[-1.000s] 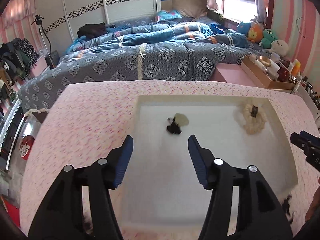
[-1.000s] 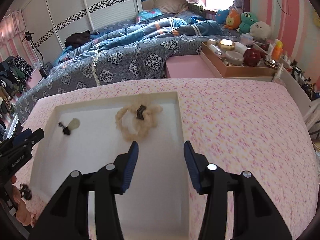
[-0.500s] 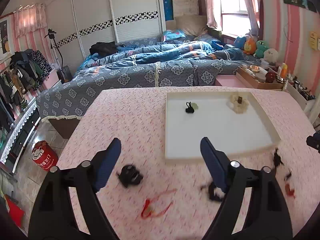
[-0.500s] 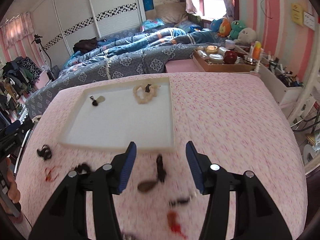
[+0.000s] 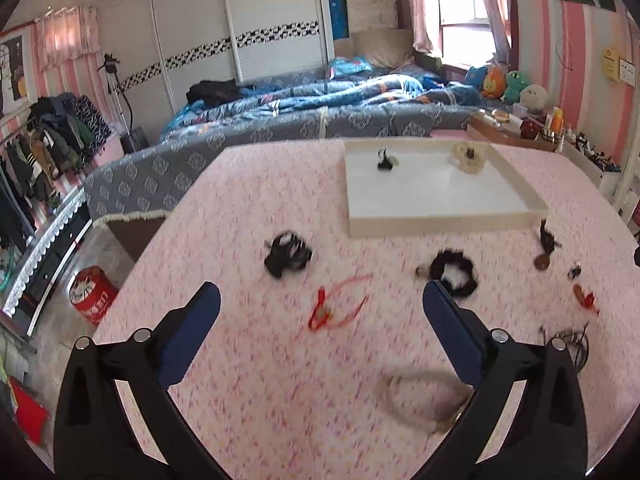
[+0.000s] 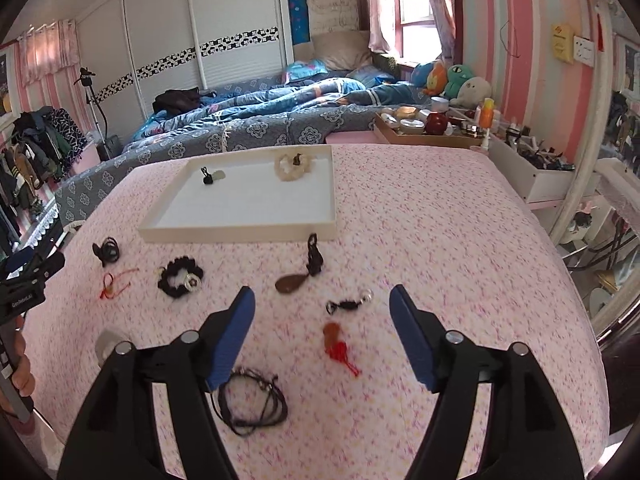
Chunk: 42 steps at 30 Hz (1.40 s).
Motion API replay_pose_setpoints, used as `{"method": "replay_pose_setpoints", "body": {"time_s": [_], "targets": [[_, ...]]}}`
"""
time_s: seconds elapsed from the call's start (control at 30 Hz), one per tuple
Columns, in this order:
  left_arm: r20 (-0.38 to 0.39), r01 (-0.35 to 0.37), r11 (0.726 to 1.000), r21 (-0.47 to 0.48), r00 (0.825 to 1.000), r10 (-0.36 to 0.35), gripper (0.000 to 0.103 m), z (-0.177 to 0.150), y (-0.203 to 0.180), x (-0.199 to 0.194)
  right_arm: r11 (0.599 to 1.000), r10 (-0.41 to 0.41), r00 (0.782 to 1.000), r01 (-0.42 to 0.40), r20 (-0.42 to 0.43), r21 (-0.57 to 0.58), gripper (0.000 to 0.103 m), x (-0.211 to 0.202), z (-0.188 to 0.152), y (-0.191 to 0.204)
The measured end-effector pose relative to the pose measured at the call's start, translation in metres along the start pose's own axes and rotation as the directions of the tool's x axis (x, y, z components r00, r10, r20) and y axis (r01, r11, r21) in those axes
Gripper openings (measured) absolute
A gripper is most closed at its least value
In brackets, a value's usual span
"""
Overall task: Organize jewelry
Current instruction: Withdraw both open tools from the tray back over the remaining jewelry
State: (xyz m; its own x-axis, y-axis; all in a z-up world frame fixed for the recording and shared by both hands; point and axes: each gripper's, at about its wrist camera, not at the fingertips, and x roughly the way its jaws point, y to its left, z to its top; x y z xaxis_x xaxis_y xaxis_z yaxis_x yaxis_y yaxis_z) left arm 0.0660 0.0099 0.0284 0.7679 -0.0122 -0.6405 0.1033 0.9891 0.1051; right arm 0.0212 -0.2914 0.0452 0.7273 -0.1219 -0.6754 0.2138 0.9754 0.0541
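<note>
Daylight is pouring in from the window (image 5: 464,8) at the far right, leaving the room bright and the panes glaring white. Fisheye distortion is bending walls and darkening every corner. Motion blur is smearing the near tablecloth (image 5: 248,380) in the left view, while the right view is staying sharper.

Your both wrist views face bed beyond white tray (image 5: 440,222) (image 6: 240,232), looking down over near tabletop; left view sits left of tray, right nearer centre.
</note>
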Motion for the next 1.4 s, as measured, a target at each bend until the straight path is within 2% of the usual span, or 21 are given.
{"method": "replay_pose_setpoints", "body": {"time_s": [0.2, 0.47, 0.7, 1.1, 1.4], "targets": [[-0.023, -0.012, 1.0, -0.024, 1.0, 0.012, 0.1, -0.021, 0.012, 0.005, 1.0, -0.02, 1.0, 0.02, -0.019, 0.021, 0.071, 0.005, -0.019, -0.008], [-0.066, 0.0, 0.998, -0.056, 0.998, -0.004, 0.1, -0.027, 0.024, 0.023, 0.998, -0.054, 0.997, 0.056, -0.048, 0.043, 0.071, 0.021, -0.027, -0.02], [-0.079, 0.021, 0.999, -0.046, 0.997, -0.025, 0.1, -0.016, 0.024, 0.034, 0.997, -0.072, 0.995, 0.073, -0.063, 0.019, 0.071, 0.032, -0.022, -0.015], [-0.083, 0.018, 0.999, -0.029, 0.996, -0.02, 0.1, 0.008, 0.029, 0.042, 0.994, -0.108, 0.99, 0.107, -0.085, -0.022, 0.071, 0.044, -0.01, -0.011], [-0.083, 0.029, 0.999, -0.016, 0.996, -0.03, 0.1, 0.02, 0.022, 0.058, 0.997, -0.073, 0.99, 0.074, -0.118, -0.001, 0.071, 0.065, 0.004, -0.014]]}}
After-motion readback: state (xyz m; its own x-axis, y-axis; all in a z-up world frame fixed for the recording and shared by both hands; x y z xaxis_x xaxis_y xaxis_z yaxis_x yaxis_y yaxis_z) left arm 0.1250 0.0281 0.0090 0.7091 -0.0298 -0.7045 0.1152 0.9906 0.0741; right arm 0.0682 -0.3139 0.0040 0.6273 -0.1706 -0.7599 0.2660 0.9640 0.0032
